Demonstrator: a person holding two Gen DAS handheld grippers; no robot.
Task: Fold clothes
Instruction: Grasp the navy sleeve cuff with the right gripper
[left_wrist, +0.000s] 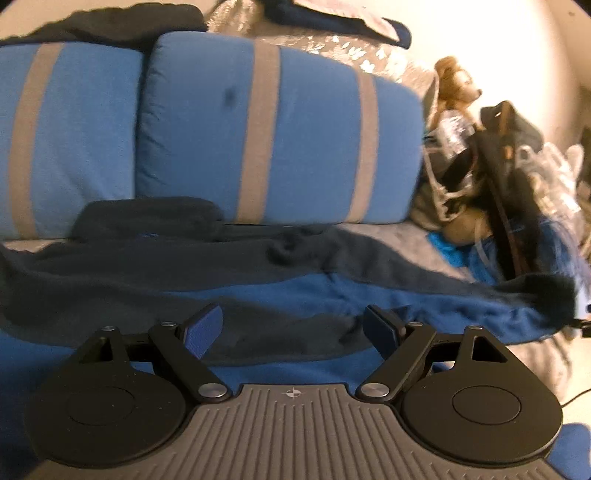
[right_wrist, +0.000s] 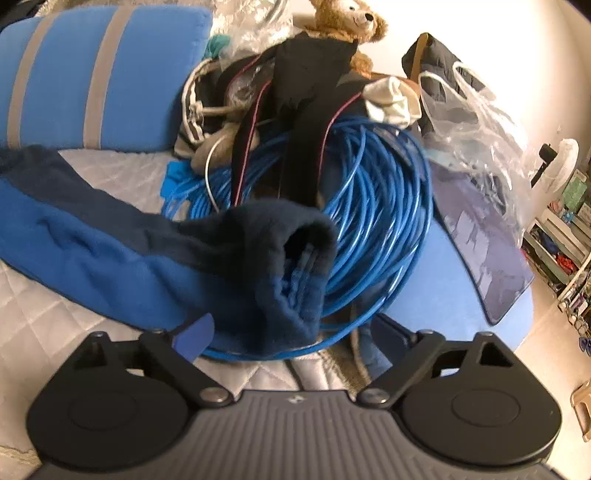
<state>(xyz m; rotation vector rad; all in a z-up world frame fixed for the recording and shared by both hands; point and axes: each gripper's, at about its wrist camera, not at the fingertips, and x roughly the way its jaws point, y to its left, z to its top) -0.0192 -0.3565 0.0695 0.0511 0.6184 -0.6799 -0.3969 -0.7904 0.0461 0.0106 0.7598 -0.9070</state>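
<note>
A blue and navy fleece garment (left_wrist: 280, 280) lies spread across the grey quilted bed (left_wrist: 388, 236) in front of the striped pillows. One sleeve stretches off to the right. My left gripper (left_wrist: 291, 328) hovers open just over the garment's body, with nothing between its fingers. In the right wrist view the sleeve (right_wrist: 92, 240) runs in from the left, and its navy cuff (right_wrist: 295, 258) rests against a coil of blue cable. My right gripper (right_wrist: 293, 336) is open wide, and the cuff's lower edge hangs just ahead of the gap, not pinched.
Two blue pillows with grey stripes (left_wrist: 258, 129) stand behind the garment. To the right is a clutter pile: the blue cable coil (right_wrist: 369, 206), a teddy bear (right_wrist: 351, 22), dark straps and bags (right_wrist: 306, 92), clear plastic bags (right_wrist: 476, 140) and a dark mat (right_wrist: 480, 251). The bed edge and shelves (right_wrist: 565, 240) lie far right.
</note>
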